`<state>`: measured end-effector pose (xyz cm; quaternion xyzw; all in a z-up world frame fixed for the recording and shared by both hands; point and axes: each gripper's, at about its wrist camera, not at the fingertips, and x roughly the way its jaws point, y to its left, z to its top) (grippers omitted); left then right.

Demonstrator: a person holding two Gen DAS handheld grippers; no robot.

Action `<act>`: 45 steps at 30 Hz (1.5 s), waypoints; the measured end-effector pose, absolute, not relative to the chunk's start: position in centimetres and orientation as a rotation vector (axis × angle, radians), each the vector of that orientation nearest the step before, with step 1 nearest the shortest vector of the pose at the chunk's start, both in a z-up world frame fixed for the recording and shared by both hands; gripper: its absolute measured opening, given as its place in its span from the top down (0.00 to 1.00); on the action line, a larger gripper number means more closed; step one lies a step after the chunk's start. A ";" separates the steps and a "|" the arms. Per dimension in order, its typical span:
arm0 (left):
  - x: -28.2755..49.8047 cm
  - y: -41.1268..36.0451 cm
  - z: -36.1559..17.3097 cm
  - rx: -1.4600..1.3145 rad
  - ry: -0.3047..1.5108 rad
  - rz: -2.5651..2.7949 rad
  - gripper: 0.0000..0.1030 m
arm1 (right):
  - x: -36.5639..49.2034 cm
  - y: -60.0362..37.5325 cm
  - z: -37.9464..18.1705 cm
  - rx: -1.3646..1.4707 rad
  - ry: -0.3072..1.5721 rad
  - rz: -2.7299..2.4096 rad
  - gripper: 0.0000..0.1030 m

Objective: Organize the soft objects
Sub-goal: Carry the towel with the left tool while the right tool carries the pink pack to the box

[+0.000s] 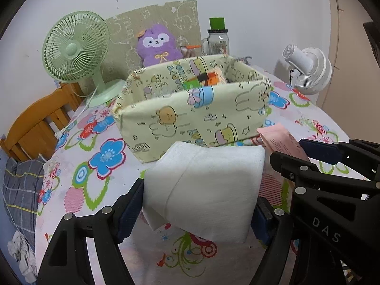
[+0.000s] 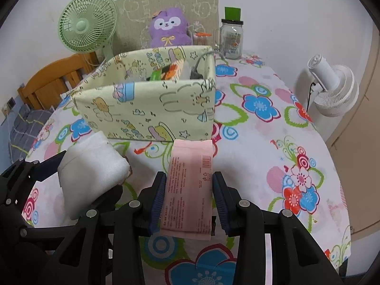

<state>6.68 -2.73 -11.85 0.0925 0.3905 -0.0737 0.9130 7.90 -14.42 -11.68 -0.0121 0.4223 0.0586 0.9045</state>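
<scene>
My left gripper [image 1: 198, 204] is shut on a white folded foam sheet [image 1: 204, 187] and holds it above the table, just in front of the pale green cartoon-print fabric box [image 1: 190, 121]. My right gripper [image 2: 188, 197] is shut on a flat pink packet [image 2: 188, 185], held near the box's front wall [image 2: 147, 111]. The packet also shows at the right of the left wrist view [image 1: 282, 140], and the foam at the left of the right wrist view [image 2: 90, 166]. Several colourful items lie inside the box [image 1: 204, 78].
A green desk fan [image 1: 76, 52] stands at the back left. A purple plush [image 1: 156, 45] leans against a board behind the box, beside a glass jar [image 1: 217, 40]. A white fan [image 1: 308, 68] is at the right. A wooden chair [image 1: 35, 123] stands off the left edge of the flowered tablecloth [image 2: 273, 142].
</scene>
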 end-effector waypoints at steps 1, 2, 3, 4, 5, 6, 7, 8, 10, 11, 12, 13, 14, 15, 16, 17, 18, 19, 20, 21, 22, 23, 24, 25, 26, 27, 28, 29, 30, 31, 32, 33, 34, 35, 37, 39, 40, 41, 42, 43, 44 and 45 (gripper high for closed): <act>6.6 -2.7 -11.7 0.190 0.800 -0.150 0.22 | 7.9 -14.3 -11.4 -0.026 0.867 0.122 0.58; 6.6 -2.6 -11.4 0.189 0.796 -0.148 0.22 | 7.9 -14.3 -11.2 -0.026 0.863 0.123 0.58; 6.6 -2.5 -11.2 0.188 0.791 -0.145 0.22 | 7.9 -14.3 -10.9 -0.027 0.857 0.127 0.58; 6.5 -2.5 -11.0 0.188 0.788 -0.144 0.22 | 7.9 -14.3 -10.7 -0.028 0.853 0.128 0.58; 6.5 -2.4 -10.7 0.187 0.785 -0.141 0.22 | 7.8 -14.2 -10.5 -0.029 0.847 0.131 0.58; 6.5 -2.3 -10.5 0.185 0.782 -0.139 0.22 | 7.8 -14.2 -10.3 -0.030 0.844 0.132 0.58; 6.5 -2.3 -10.3 0.184 0.779 -0.137 0.22 | 7.8 -14.2 -10.0 -0.030 0.839 0.134 0.58; 6.5 -2.3 -10.1 0.183 0.775 -0.134 0.22 | 7.8 -14.1 -9.9 -0.030 0.836 0.135 0.58; 6.4 -2.2 -9.7 0.182 0.768 -0.131 0.22 | 7.7 -14.0 -9.4 -0.031 0.828 0.139 0.58; 6.3 -2.2 -9.4 0.182 0.763 -0.128 0.22 | 7.7 -14.0 -9.2 -0.030 0.824 0.140 0.58; 6.2 -2.1 -9.2 0.182 0.759 -0.126 0.22 | 7.7 -14.0 -9.0 -0.030 0.820 0.142 0.58; 6.2 -2.1 -9.0 0.182 0.755 -0.125 0.22 | 7.6 -13.9 -8.7 -0.030 0.814 0.144 0.58; 6.2 -2.1 -8.8 0.181 0.750 -0.123 0.22 | 7.5 -13.9 -8.5 -0.032 0.811 0.145 0.58; 6.1 -2.0 -8.5 0.180 0.745 -0.121 0.22 | 7.5 -13.8 -8.2 -0.034 0.804 0.147 0.58; 6.0 -2.1 -8.3 0.179 0.742 -0.121 0.22 | 7.4 -13.8 -8.0 -0.034 0.799 0.148 0.58; 6.0 -2.0 -8.1 0.178 0.737 -0.120 0.22 | 7.3 -13.8 -7.8 -0.034 0.796 0.148 0.58; 5.9 -2.1 -7.8 0.178 0.733 -0.119 0.22 | 7.2 -13.8 -7.6 -0.034 0.790 0.149 0.58; 5.8 -2.1 -7.6 0.179 0.728 -0.118 0.22 | 7.2 -13.8 -7.3 -0.032 0.786 0.149 0.58; 5.8 -2.1 -7.3 0.181 0.722 -0.117 0.22 | 7.1 -13.9 -7.1 -0.031 0.783 0.149 0.58; 5.6 -2.2 -7.1 0.184 0.714 -0.117 0.22 | 7.0 -13.9 -6.9 -0.029 0.779 0.150 0.58; 5.6 -2.2 -6.9 0.185 0.709 -0.117 0.22 | 6.9 -13.9 -6.5 -0.027 0.772 0.149 0.58; 5.5 -2.1 -6.6 0.186 0.703 -0.117 0.22 | 6.9 -13.9 -6.3 -0.027 0.768 0.148 0.58; 5.5 -2.1 -6.5 0.186 0.698 -0.117 0.22 | 6.8 -14.0 -6.1 -0.027 0.762 0.148 0.58; 5.4 -2.1 -6.2 0.186 0.694 -0.117 0.22 | 6.8 -14.0 -5.9 -0.027 0.758 0.148 0.58; 5.5 -2.1 -6.0 0.186 0.689 -0.116 0.22 | 6.7 -14.0 -5.7 -0.027 0.753 0.147 0.58; 5.4 -2.1 -5.8 0.186 0.684 -0.115 0.22 | 6.6 -13.9 -5.4 -0.027 0.747 0.147 0.58; 5.4 -2.1 -5.6 0.187 0.681 -0.114 0.22 | 6.6 -13.9 -5.2 -0.026 0.741 0.147 0.58; 5.4 -2.0 -5.4 0.187 0.676 -0.113 0.22 | 6.6 -13.9 -5.0 -0.024 0.736 0.147 0.58; 5.4 -2.0 -5.2 0.189 0.670 -0.112 0.22 | 6.6 -13.9 -4.7 -0.022 0.732 0.148 0.58; 5.4 -1.9 -5.0 0.189 0.666 -0.111 0.22 | 6.6 -13.9 -4.5 -0.021 0.727 0.149 0.58; 5.3 -1.9 -4.8 0.190 0.662 -0.110 0.22 | 6.6 -13.9 -4.4 -0.021 0.723 0.149 0.58; 5.3 -1.8 -4.6 0.190 0.657 -0.109 0.22 | 6.6 -13.9 -4.2 -0.021 0.718 0.150 0.58; 5.3 -1.8 -4.5 0.191 0.653 -0.108 0.22 | 6.7 -13.9 -4.0 -0.019 0.714 0.151 0.58; 5.3 -1.7 -4.3 0.191 0.649 -0.108 0.22 | 6.7 -13.9 -3.9 -0.018 0.710 0.152 0.58; 5.4 -1.7 -4.0 0.193 0.644 -0.107 0.22 | 6.7 -13.8 -3.6 -0.015 0.700 0.153 0.58; 5.6 -1.7 -3.7 0.199 0.637 -0.107 0.22 | 6.8 -13.8 -3.4 -0.010 0.694 0.154 0.58; 5.6 -1.7 -3.5 0.201 0.634 -0.107 0.22 | 6.8 -13.8 -3.3 -0.007 0.691 0.154 0.58; 5.6 -1.6 -3.4 0.202 0.630 -0.106 0.22 | 6.8 -13.8 -3.1 -0.006 0.688 0.154 0.58; 5.7 -1.6 -3.2 0.202 0.626 -0.106 0.22 | 6.9 -13.8 -3.0 -0.005 0.685 0.154 0.58; 5.7 -1.6 -3.1 0.202 0.622 -0.106 0.22 | 7.0 -13.8 -2.8 -0.004 0.681 0.154 0.58; 5.9 -1.6 -2.9 0.201 0.618 -0.106 0.22 | 7.0 -13.8 -2.7 -0.003 0.677 0.154 0.58; 6.0 -1.6 -2.7 0.200 0.615 -0.106 0.22 | 7.1 -13.8 -2.5 -0.002 0.673 0.153 0.58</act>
